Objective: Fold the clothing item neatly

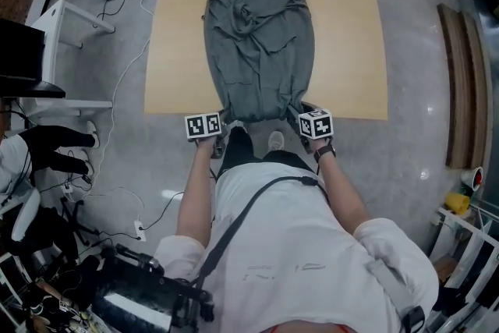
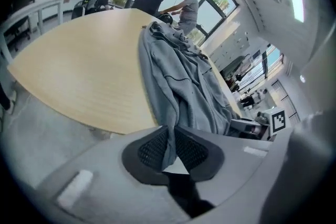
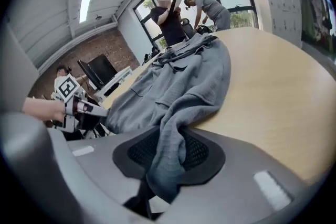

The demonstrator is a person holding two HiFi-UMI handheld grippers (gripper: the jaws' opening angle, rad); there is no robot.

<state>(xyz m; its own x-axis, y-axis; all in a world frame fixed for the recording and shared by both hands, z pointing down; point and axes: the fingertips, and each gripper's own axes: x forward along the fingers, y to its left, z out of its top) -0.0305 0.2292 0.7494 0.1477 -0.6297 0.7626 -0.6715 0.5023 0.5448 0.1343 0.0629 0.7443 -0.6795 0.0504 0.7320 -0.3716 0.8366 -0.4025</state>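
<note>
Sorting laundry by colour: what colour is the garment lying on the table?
The garment is plain grey, with no pattern. The head view shows it best.

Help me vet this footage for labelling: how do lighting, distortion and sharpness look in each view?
Head view: evenly lit and sharp, table edges bowed by the wide lens. Left gripper view: heavy fisheye, dark corners, windows very bright, near foreground soft, grey garment clear. Right gripper view: same vignette and bright windows, garment folds crisp.

We hold both arms (image 1: 195, 199) forward and down, left gripper (image 1: 223, 125) and right gripper (image 1: 302, 111) side by side, each clamped on cloth (image 1: 261, 35).
</note>
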